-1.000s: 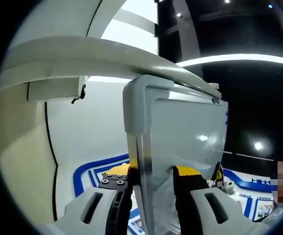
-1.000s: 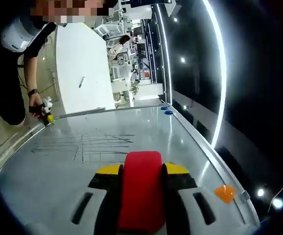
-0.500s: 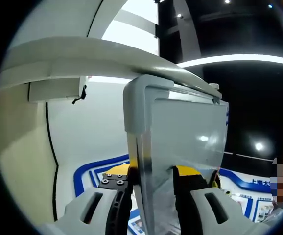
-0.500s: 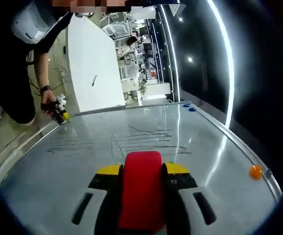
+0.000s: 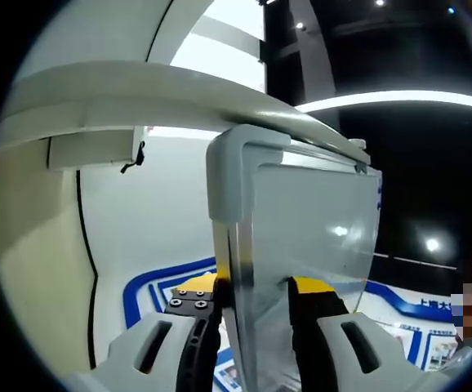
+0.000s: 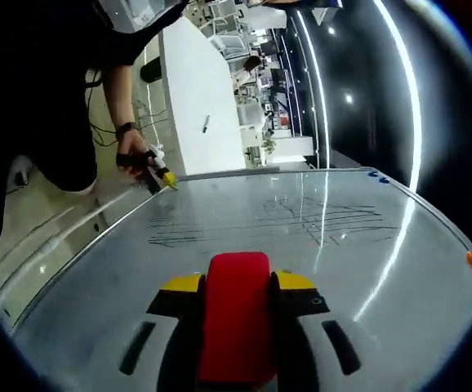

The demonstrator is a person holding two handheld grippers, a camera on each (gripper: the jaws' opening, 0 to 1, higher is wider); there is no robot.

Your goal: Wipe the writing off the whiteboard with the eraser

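Note:
In the left gripper view my left gripper (image 5: 256, 306) is shut on the edge of the whiteboard (image 5: 301, 237), whose grey plastic corner (image 5: 240, 167) rises between the jaws. In the right gripper view my right gripper (image 6: 238, 286) is shut on a red eraser (image 6: 236, 314), held just over the glossy whiteboard (image 6: 244, 237). Thin dark lines of writing (image 6: 301, 220) run across the board ahead of the eraser. At the board's far left edge the left gripper (image 6: 156, 171) shows in the person's hand (image 6: 130, 155).
A small orange magnet (image 6: 471, 258) sits near the board's right edge and blue ones (image 6: 375, 175) at its far corner. A white counter (image 6: 199, 106) stands behind the board. A white wall with a dark cable (image 5: 81, 245) lies left of the board.
The right gripper with the eraser has swung left across the board, so the writing now lies ahead to the right. The left gripper's hold on the board edge is unchanged.

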